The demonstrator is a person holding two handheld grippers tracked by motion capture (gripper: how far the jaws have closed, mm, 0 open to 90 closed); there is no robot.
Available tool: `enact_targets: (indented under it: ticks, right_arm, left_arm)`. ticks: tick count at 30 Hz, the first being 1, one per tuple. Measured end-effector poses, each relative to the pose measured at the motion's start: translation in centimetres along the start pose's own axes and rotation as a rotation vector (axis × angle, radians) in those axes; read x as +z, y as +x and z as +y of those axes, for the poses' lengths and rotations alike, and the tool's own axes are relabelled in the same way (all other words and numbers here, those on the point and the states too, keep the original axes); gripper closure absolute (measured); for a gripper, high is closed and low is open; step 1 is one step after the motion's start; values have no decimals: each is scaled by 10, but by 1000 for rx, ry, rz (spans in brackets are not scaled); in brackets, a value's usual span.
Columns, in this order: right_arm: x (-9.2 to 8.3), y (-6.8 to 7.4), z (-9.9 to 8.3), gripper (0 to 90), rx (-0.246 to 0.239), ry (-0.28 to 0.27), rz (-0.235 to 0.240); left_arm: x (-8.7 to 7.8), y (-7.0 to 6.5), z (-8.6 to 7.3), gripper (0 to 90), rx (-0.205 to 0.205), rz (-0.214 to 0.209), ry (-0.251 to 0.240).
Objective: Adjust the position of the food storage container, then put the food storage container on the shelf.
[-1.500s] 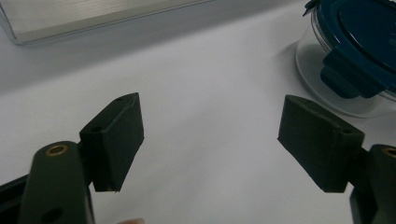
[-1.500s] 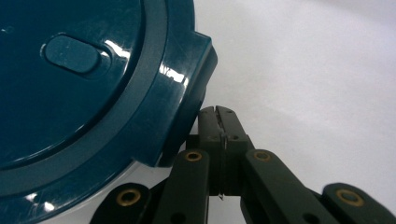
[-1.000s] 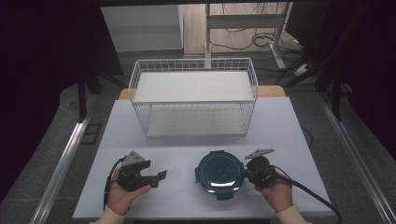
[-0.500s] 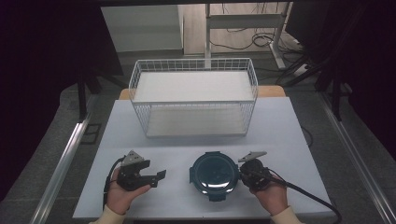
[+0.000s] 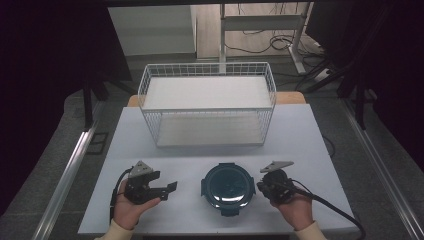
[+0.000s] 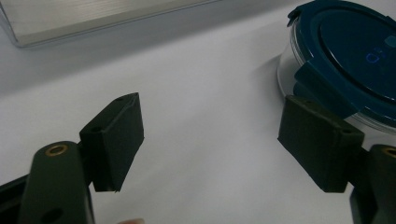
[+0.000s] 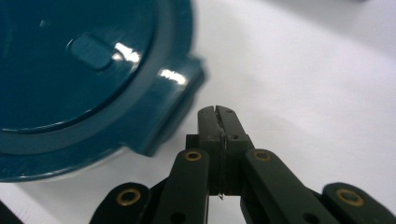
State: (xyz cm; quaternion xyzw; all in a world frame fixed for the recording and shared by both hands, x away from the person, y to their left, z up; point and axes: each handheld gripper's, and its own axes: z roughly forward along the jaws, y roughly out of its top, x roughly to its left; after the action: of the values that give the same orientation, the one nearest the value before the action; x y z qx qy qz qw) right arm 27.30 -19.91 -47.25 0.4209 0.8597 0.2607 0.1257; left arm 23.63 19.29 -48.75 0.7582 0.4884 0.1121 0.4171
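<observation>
A round clear container with a dark teal lid sits on the white table near its front edge. My left gripper lies to the left of it, a short way off, open with nothing between its pads. The container shows past its right jaw. My right gripper is at the container's right side, jaws shut on nothing. Its tip is close beside one of the lid's latch tabs; whether they touch I cannot tell.
A white wire basket stands empty at the back of the table, behind the container. A black cable trails from the right gripper towards the front right corner. The floor around the table is dark, with table legs and cables behind.
The right gripper shifted a little to the left, and the container slid slightly left with it. The left gripper has stayed where it was.
</observation>
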Motion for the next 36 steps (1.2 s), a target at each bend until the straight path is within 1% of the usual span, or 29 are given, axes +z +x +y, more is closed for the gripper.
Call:
enact_targets:
  ticks: [2, 3, 5, 6, 8, 9, 10, 11, 12, 13, 14, 15, 16, 17, 18, 20, 25, 28, 32, 35, 36]
  right_arm:
    - [-7, -10, -3, 896, 31, -40, 4]
    - [-10, -13, -4, 890, 42, -50, 4]
    - [-15, -21, -9, 761, 70, -90, 11]
    - [-17, -25, -12, 639, 95, -121, 35]
    - [-19, -31, -17, 466, 130, -148, 71]
    - [-21, -35, -20, 409, 148, -172, 104]
    - [-22, -38, -23, 374, 170, -198, 137]
    - [-22, -44, -26, 319, 230, -228, 196]
    - [-22, -44, -26, 319, 230, -228, 196]
    - [-22, -46, -27, 300, 248, -235, 223]
    - [-21, -46, -26, 284, 250, -238, 227]
    - [-22, -44, -24, 244, 228, -246, 230]
    - [-22, -44, -24, 244, 228, -246, 230]
    - [-23, -42, -23, 225, 220, -247, 234]
    - [-23, -39, -22, 207, 204, -246, 231]
    - [-21, -37, -22, 196, 194, -237, 239]
    - [-19, -36, -22, 194, 206, -227, 261]
    - [-18, -33, -21, 191, 213, -224, 265]
    - [-16, -31, -20, 184, 218, -216, 280]
    - [-12, -27, -18, 178, 227, -210, 301]
    - [-12, -27, -18, 178, 227, -210, 301]
  left_arm:
    - [-1, 0, 0, 217, -6, -4, -3]
    - [-1, 0, 1, 216, -9, -8, -6]
    - [-2, -1, 1, 215, -19, -19, -9]
    - [-3, -2, 2, 214, -25, -27, -11]
    - [-4, -2, 3, 211, -37, -41, -11]
    - [-4, -3, 3, 210, -43, -44, -15]
    - [-5, -3, 3, 207, -50, -43, -15]
    - [-5, -4, 3, 193, -58, -42, -15]
    - [-5, -4, 4, 193, -64, -44, -16]
    - [-6, -5, 4, 191, -68, -48, -17]
    - [-6, -6, 4, 189, -72, -54, -19]
    - [-7, -7, 5, 177, -75, -57, -16]
    - [-7, -8, 5, 177, -79, -66, -14]
    - [-7, -9, 6, 172, -93, -84, -16]
    - [-7, -10, 7, 170, -99, -96, -17]
    - [-6, -11, 7, 167, -105, -113, -11]
    - [-4, -17, 8, 161, -105, -141, 1]
    - [-4, -19, 9, 139, -128, -171, 8]
    - [-1, -22, 10, 122, -143, -168, 28]
    - [4, -25, 10, 119, -153, -191, 42]
    - [6, -25, 10, 119, -158, -197, 47]
